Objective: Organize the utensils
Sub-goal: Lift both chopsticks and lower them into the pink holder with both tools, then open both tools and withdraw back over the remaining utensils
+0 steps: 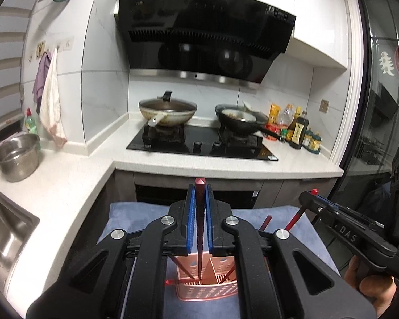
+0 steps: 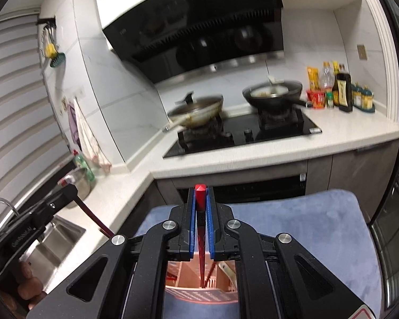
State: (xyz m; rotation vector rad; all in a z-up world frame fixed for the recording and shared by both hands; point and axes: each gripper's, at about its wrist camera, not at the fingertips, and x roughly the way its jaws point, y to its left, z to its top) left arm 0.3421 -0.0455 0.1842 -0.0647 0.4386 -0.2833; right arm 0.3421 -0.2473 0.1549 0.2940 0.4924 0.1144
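Left gripper point(image 1: 200, 199) and right gripper point(image 2: 200, 202) jaws each pinching one chopstick point(image 1: 199, 212), perhaps four in pink holder point(image 1: 207, 289)

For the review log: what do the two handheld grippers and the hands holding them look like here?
Both match: the left gripper and right gripper have matte black angular linkage arms with triangular cutouts, silver round pivot bolts, and blue ribbed pads lining black fingers. Embossed lettering marks the side of each black body. Bare fingers of the right hand wrap its handle; no sleeves or cables show.
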